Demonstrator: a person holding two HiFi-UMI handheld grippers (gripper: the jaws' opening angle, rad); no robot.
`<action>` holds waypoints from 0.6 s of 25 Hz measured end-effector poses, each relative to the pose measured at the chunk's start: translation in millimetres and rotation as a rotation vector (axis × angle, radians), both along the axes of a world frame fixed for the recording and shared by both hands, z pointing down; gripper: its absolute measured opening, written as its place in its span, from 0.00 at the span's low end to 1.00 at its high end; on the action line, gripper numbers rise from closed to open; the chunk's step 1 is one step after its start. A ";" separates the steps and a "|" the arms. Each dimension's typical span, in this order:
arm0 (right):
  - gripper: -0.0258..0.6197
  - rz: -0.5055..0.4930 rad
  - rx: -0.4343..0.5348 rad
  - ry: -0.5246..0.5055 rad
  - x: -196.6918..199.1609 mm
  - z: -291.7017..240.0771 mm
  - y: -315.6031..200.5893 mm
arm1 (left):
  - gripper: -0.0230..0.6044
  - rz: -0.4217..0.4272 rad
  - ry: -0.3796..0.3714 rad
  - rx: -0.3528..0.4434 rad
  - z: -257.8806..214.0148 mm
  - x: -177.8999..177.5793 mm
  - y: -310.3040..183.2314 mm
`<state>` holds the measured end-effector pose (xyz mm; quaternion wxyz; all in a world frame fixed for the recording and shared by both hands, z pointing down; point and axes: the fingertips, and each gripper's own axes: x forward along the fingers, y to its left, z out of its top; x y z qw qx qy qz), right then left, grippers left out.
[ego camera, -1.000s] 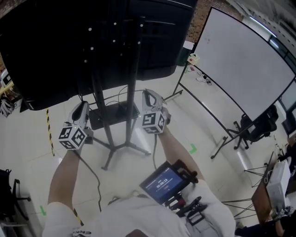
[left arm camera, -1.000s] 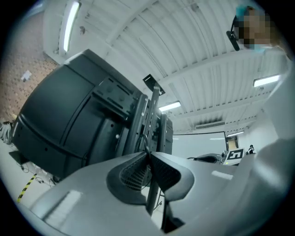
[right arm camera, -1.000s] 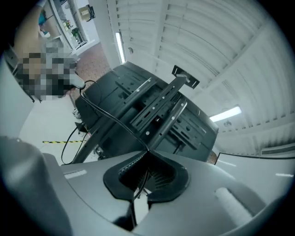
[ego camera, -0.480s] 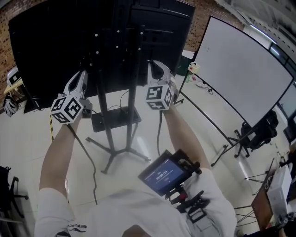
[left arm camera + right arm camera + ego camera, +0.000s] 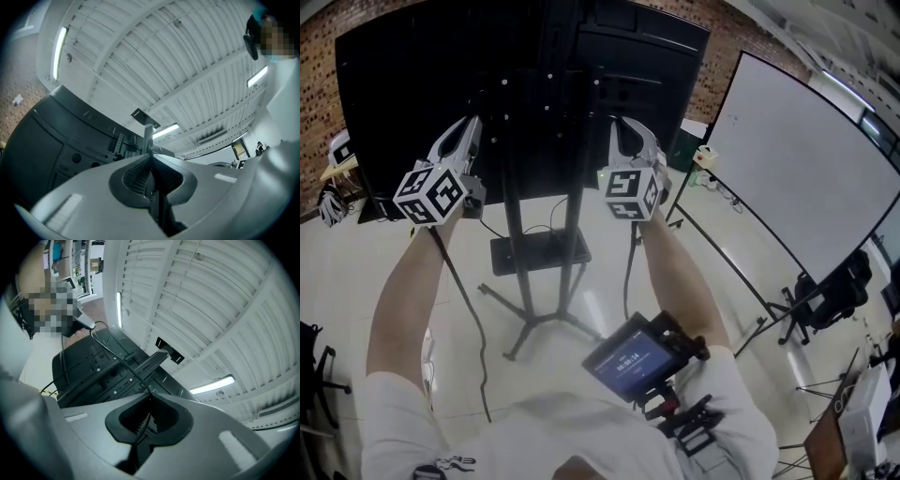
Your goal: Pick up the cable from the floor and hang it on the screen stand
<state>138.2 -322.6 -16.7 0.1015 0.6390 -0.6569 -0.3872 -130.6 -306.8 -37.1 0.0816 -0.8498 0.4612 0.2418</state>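
Both grippers are raised in front of the back of the black screen (image 5: 534, 66), one on each side of the screen stand's poles (image 5: 574, 216). My left gripper (image 5: 467, 124) is shut on the thin black cable (image 5: 461, 291), which hangs down past my left arm toward the floor. The right gripper (image 5: 624, 124) is shut on the same cable, with another length (image 5: 627, 267) dropping below it. In the right gripper view the cable (image 5: 119, 359) runs taut from the closed jaws (image 5: 150, 397) up and left across the stand's bracket (image 5: 150, 361). The left gripper view shows closed jaws (image 5: 150, 157).
The stand's legs (image 5: 534, 323) and a small black shelf (image 5: 539, 251) lie below on the pale floor. A large whiteboard (image 5: 806, 178) on thin legs stands to the right, and a black chair (image 5: 830, 281) beyond it. A tablet (image 5: 633, 361) hangs at my chest.
Both grippers have risen together with the cable, from near the stand's shelf up to the height of the screen's back. The cable now hangs longer beneath them.
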 end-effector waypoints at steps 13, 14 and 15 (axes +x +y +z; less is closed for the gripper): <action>0.08 0.003 0.082 0.013 6.7 -57.4 -57.8 | 0.07 -0.012 -0.076 0.101 -75.5 8.3 -50.7; 0.08 0.006 0.090 0.016 5.6 -64.4 -64.8 | 0.07 -0.010 -0.076 0.111 -82.6 7.0 -56.5; 0.08 0.010 0.097 0.019 4.7 -71.3 -71.9 | 0.07 -0.008 -0.076 0.123 -89.9 5.8 -62.2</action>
